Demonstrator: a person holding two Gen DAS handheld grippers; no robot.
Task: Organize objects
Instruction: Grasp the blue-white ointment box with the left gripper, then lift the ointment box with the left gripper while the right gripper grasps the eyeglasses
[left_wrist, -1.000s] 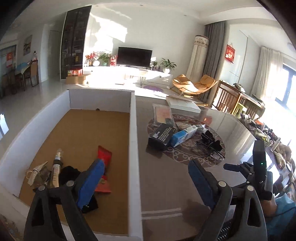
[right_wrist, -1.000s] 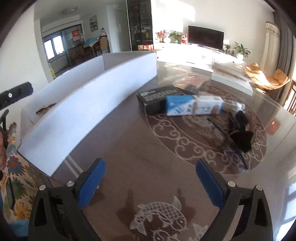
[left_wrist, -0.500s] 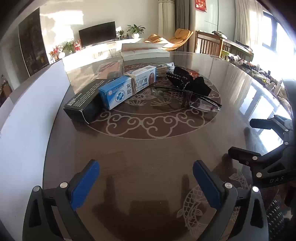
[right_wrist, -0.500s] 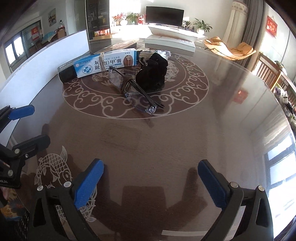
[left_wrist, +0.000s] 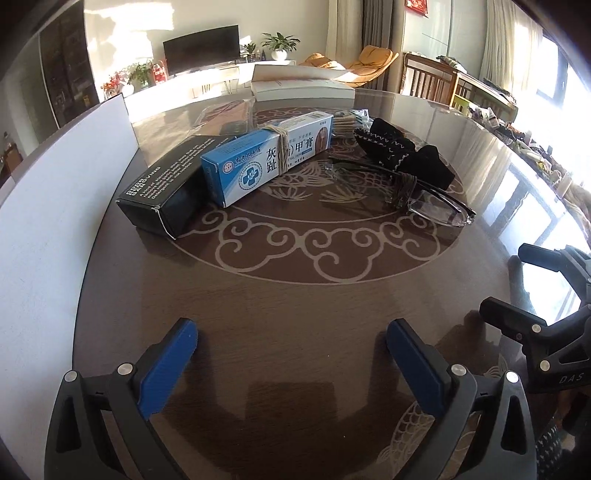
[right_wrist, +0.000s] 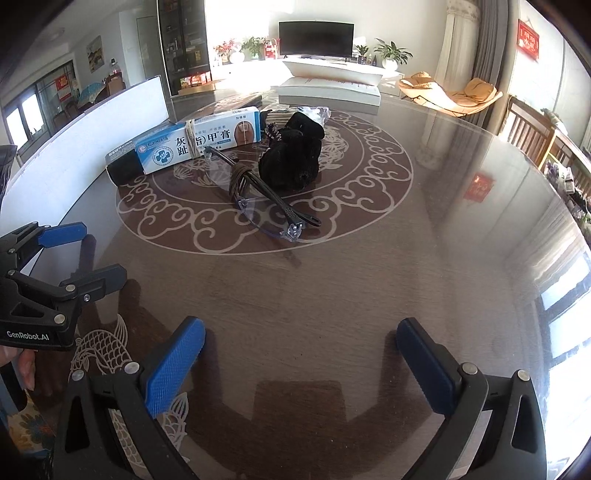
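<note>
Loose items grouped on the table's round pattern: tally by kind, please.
Boxes: 2, black box and blue-white box
Glasses: 1, clear glasses
Black fabric items: 1, black pouch
Packets: 1, wrapped packet, partly hidden
Total: 5

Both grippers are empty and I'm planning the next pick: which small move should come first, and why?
Probably ease the right gripper forward toward the glasses: they lie nearest it on the table, apart from the black cloth, and its jaws are open and empty.

Both views — nearer the blue box (left_wrist: 269, 157) now.
</note>
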